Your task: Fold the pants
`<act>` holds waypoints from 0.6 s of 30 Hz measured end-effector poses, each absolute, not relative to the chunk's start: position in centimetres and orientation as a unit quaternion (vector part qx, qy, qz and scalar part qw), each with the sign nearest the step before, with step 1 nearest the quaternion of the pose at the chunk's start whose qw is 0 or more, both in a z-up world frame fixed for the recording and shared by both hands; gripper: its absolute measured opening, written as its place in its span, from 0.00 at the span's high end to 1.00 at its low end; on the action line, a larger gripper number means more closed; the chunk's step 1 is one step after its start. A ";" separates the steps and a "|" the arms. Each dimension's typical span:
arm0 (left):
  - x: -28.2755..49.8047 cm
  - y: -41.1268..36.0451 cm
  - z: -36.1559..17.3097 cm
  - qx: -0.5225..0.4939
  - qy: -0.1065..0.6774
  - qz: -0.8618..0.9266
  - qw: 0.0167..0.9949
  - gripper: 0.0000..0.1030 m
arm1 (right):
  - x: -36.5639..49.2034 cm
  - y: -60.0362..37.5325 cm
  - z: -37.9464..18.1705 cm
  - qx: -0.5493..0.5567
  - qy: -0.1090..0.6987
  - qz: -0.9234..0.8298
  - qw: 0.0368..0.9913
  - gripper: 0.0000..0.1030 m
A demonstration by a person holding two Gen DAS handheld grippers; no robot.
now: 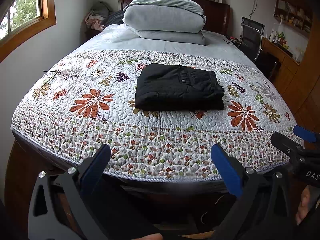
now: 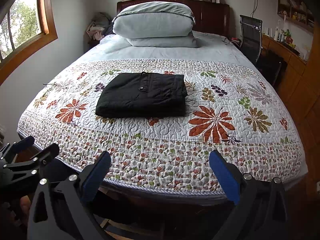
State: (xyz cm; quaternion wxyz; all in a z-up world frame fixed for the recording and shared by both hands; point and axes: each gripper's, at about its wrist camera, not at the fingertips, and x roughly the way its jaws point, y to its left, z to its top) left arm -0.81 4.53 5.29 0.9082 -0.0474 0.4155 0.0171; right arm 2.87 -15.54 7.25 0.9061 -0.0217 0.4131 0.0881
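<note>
Black pants (image 1: 179,87) lie folded into a compact rectangle on the floral quilt (image 1: 100,124), with a snap button showing on top. They also show in the right wrist view (image 2: 143,96). My left gripper (image 1: 161,154) is open and empty, held back at the foot edge of the bed, well short of the pants. My right gripper (image 2: 160,160) is open and empty, also at the foot edge. The right gripper shows at the right edge of the left wrist view (image 1: 290,138); the left gripper shows at the left edge of the right wrist view (image 2: 38,146).
Stacked grey pillows (image 1: 164,18) lie at the head of the bed against a dark headboard. A black chair (image 1: 252,38) and a wooden desk (image 1: 280,56) stand to the right. A window (image 1: 22,14) is on the left wall. Clothes (image 1: 96,20) are piled in the far corner.
</note>
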 end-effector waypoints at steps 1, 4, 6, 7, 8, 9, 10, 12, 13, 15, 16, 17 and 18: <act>-0.8 4.5 5.3 -0.048 0.415 0.017 0.908 0.03 | 2.8 -15.5 7.3 -0.022 0.413 0.088 0.906 0.04; -0.9 4.5 5.3 -0.050 0.416 0.017 0.908 0.03 | 2.8 -15.6 7.3 -0.021 0.411 0.088 0.907 0.04; -1.0 4.5 5.3 -0.049 0.416 0.016 0.908 0.03 | 2.8 -15.6 7.3 -0.020 0.411 0.087 0.907 0.04; -1.0 4.5 5.3 -0.049 0.415 0.016 0.908 0.03 | 2.8 -15.6 7.2 -0.019 0.411 0.087 0.907 0.04; -1.0 4.4 5.3 -0.048 0.415 0.016 0.908 0.03 | 2.8 -15.6 7.2 -0.018 0.412 0.087 0.907 0.04; -1.0 4.4 5.3 -0.048 0.415 0.016 0.908 0.03 | 2.8 -15.6 7.1 -0.018 0.412 0.087 0.907 0.04; -1.0 4.5 5.3 -0.048 0.415 0.016 0.909 0.03 | 2.8 -15.6 7.1 -0.018 0.412 0.088 0.907 0.04; -1.0 4.5 5.4 -0.049 0.414 0.017 0.909 0.03 | 2.8 -15.6 7.1 -0.018 0.413 0.088 0.906 0.04; -1.0 4.5 5.4 -0.050 0.414 0.017 0.909 0.03 | 2.7 -15.6 7.1 -0.018 0.413 0.089 0.906 0.04; -1.0 4.6 5.4 -0.050 0.414 0.017 0.909 0.03 | 2.7 -15.5 7.1 -0.018 0.413 0.090 0.906 0.04; -1.0 4.6 5.4 -0.050 0.414 0.018 0.909 0.03 | 2.7 -15.5 7.1 -0.018 0.413 0.090 0.906 0.04; -1.0 4.6 5.4 -0.049 0.414 0.018 0.909 0.03 | 2.7 -15.5 7.1 -0.017 0.413 0.090 0.906 0.04; -1.0 4.5 5.4 -0.049 0.415 0.018 0.908 0.03 | 2.7 -15.5 7.1 -0.016 0.413 0.090 0.906 0.04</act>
